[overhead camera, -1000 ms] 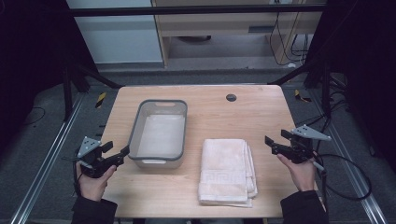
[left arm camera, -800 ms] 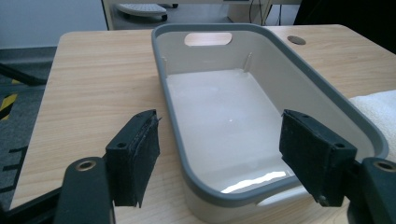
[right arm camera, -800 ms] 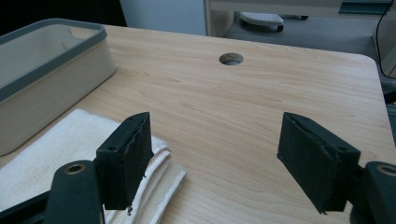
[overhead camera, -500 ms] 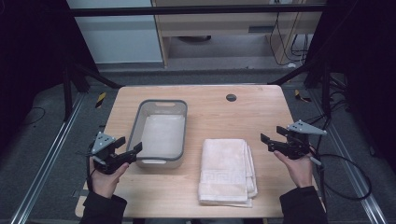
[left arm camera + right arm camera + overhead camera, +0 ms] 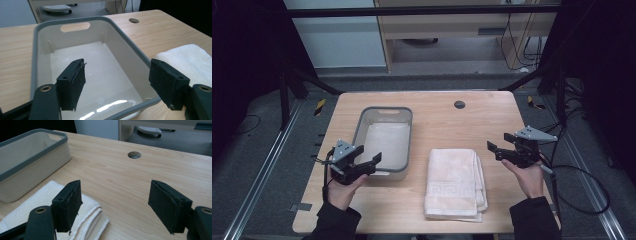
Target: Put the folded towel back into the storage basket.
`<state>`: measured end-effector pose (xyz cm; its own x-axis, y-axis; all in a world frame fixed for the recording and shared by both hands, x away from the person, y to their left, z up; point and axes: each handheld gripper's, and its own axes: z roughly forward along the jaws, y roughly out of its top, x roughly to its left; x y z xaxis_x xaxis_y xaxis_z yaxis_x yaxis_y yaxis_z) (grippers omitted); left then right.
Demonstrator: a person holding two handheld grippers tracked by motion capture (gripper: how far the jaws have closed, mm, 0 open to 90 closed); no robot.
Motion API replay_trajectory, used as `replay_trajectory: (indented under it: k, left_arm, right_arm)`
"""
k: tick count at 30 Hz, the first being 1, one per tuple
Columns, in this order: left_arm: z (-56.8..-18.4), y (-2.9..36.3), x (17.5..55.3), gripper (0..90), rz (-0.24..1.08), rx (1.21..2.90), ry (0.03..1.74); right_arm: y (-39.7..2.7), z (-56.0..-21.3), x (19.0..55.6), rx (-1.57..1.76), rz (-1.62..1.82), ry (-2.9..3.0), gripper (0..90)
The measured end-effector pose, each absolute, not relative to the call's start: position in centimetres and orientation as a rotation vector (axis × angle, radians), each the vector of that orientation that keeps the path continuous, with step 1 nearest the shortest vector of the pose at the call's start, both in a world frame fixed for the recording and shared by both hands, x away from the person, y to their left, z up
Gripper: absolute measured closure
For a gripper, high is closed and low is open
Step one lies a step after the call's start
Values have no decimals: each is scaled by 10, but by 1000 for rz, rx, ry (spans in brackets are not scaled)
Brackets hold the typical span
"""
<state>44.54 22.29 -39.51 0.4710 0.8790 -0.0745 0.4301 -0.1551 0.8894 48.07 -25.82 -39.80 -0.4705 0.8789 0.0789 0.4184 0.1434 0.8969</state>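
Note:
A folded white towel lies on the wooden table near its front edge. To its left stands an empty grey-rimmed bin, pale inside. My left gripper hovers open at the bin's near left corner; in the left gripper view its jaws frame the bin, with the towel at the right. My right gripper is open to the right of the towel, apart from it. In the right gripper view its jaws stand wide over the towel's far corner and bare wood, the bin at the left.
A round cable hole sits in the table's far side. Metal frame legs and cables flank the table on the grey floor. A desk with shelves stands beyond.
My left gripper has moved rightward from the table's left edge to the bin's near left corner. The right gripper has stayed about where it was.

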Motion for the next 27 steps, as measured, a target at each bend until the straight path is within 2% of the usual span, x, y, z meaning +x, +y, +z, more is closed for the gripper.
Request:
replay_trajectory:
  k: [27]
  left_arm:
    - [-406,146,440,290,509,1873,967]
  right_arm:
    - [-242,-404,487,1223,1306,2009,295]
